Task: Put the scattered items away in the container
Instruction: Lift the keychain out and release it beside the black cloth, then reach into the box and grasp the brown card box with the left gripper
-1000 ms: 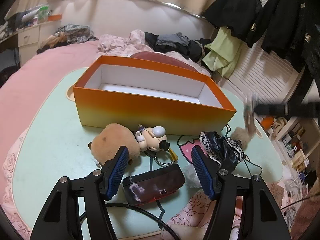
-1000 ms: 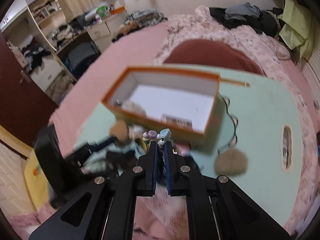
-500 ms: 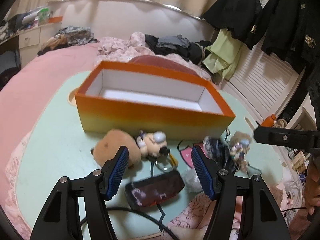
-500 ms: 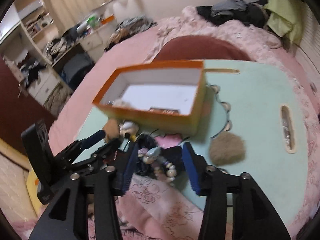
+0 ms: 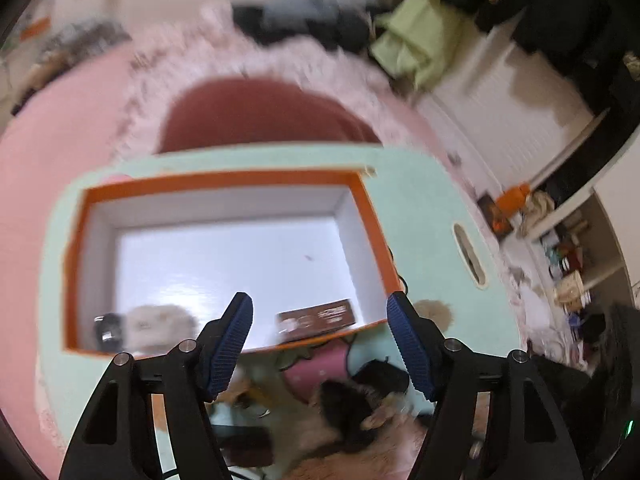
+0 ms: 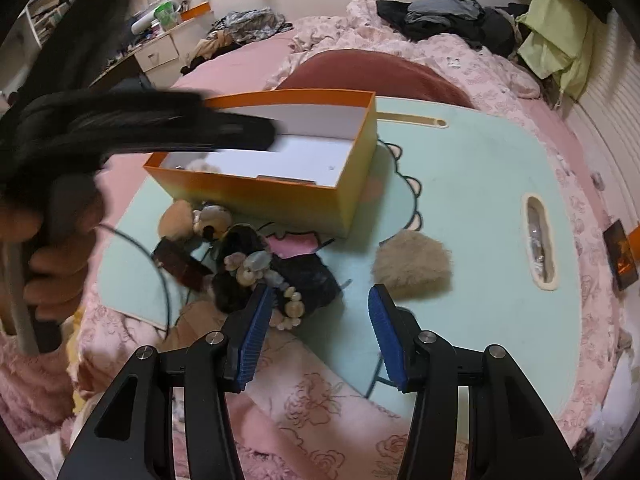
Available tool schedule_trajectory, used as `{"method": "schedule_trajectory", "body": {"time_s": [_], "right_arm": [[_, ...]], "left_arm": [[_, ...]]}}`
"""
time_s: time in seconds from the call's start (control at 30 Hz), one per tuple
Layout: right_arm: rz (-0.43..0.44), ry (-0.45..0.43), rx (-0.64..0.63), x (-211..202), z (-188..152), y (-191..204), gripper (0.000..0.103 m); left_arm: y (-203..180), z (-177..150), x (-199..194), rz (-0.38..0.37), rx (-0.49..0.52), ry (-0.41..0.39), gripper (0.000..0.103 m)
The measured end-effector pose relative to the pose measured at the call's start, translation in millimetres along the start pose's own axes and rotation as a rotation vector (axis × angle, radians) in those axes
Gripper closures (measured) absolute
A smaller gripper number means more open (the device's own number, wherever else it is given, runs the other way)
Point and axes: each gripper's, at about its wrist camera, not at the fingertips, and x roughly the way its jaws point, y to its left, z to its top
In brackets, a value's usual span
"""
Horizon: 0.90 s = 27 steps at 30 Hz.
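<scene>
Your jaws stand apart on both sides, with nothing between them. Your left gripper (image 5: 320,344) hangs over the near wall of the box (image 5: 362,196), looking down into it; that view is blurred. Inside the box, a pale fluffy thing (image 5: 160,326) lies just beyond your left jaw in the near left corner, with a small dark object (image 5: 107,330) touching its left side; what it is cannot be told. A dark label (image 5: 316,316) shows on the inner near wall, between your jaws. Below them, outside the box, lies a blurred heap of items on the table (image 5: 424,204).

Your right gripper (image 6: 316,332) hovers low over the near edge of the table (image 6: 472,184), both jaws wide. Just ahead of its left jaw, touching it in the picture, lies the bead string (image 6: 264,280) draped over a black lace piece (image 6: 308,276). Further ahead and left sit a dark case (image 6: 180,264), a small doll (image 6: 212,220) and a brown plush (image 6: 176,218), all crowded against the front wall of the box (image 6: 280,200). A cable (image 6: 156,268) loops to the left of them. The tan pompom (image 6: 412,264) sits apart, just beyond your right jaw, clear of the box. Your left hand (image 6: 52,256) shows at the far left, gripping its handle, with the dark blurred body of the left gripper (image 6: 168,132) reaching across the box's left end. A pink quilt (image 6: 304,412) lies under your right jaws.
</scene>
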Motion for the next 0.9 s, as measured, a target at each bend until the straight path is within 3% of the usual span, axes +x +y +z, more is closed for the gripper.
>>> {"method": "schedule_trajectory", "body": {"time_s": [0.1,0.33,0.57,0.9], "right_arm": [[0.008,-0.014,0.008,-3.7,-0.9,-2.5,0.052],[0.031,-0.032,0.045,-7.8,-1.9,-10.6,0.052],[0.044,-0.030,0.072,-5.4,-0.5,-15.5,0.052],[0.059,-0.027,0.074,-3.9,0.4,-17.7,0.052]], "left_arm": [[-5.7,8.8,28.9,0.046,0.000,0.095,0.034],[-4.1,2.8,75.1,0.029,0.004,0.283,0.042],[-4.2,-6.1,68.9,0.055,0.045,0.216,0.049],[7.3,8.4,50.7,0.057,0.010,0.145,0.049]]}}
